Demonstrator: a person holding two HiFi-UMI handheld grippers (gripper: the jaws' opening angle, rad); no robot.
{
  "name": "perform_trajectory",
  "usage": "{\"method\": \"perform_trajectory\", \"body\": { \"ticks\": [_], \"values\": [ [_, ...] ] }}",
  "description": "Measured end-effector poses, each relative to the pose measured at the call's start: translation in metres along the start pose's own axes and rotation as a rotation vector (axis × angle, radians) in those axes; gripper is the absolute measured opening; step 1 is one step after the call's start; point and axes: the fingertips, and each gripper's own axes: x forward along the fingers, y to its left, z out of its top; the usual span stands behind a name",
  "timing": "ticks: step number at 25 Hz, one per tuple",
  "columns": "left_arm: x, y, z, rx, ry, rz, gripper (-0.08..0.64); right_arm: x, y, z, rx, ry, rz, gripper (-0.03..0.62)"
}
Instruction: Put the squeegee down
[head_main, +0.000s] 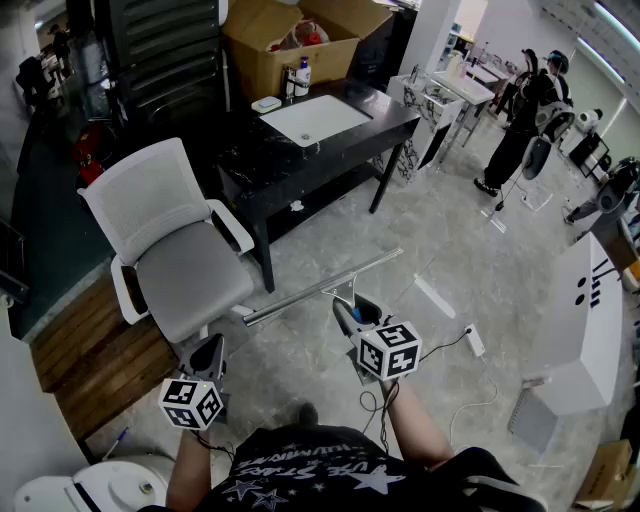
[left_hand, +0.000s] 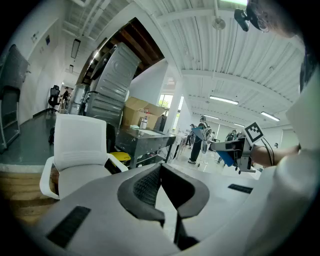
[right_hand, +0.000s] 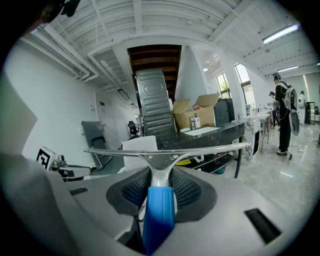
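Head view, left to right. Left gripper (head_main: 208, 350) is held low beside the person's body, its marker cube toward the camera and its jaws pointing at the front edge of a white chair (head_main: 172, 255). The left gripper view shows the jaw tips brought together with nothing between them.

Squeegee (head_main: 322, 289) hangs in the air over the pale floor (head_main: 440, 250), between the chair and the right gripper (head_main: 352, 306). Its metal blade runs as a long bar from lower left to upper right. The left end of the blade shows just beside the front corner of the chair seat; whether the two touch cannot be told.

Right gripper is clamped on the squeegee. In the right gripper view the blue handle lies between the two ribbed pads, which press on it from both sides. The metal neck rises past the fingertips, and the blade lies crosswise and roughly level beyond them.

Black worktop (head_main: 385, 105) with a white sink (head_main: 315, 118) stands beyond the squeegee, well apart from it, and a cardboard box (head_main: 290, 40) sits behind it. At far right a person (head_main: 518, 125) in dark clothes stands on the floor.
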Motion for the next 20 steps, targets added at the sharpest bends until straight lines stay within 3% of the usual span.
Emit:
{"method": "perform_trajectory", "body": {
  "ticks": [9, 20],
  "values": [
    [-0.034, 0.007, 0.009, 0.017, -0.024, -0.001, 0.018, -0.012, 0.036, 0.001, 0.002, -0.021, 0.006, 0.148],
    [-0.021, -0.013, 0.000, 0.020, -0.011, -0.011, 0.018, -0.022, 0.018, -0.012, 0.021, -0.006, 0.006, 0.147]
  ]
}}
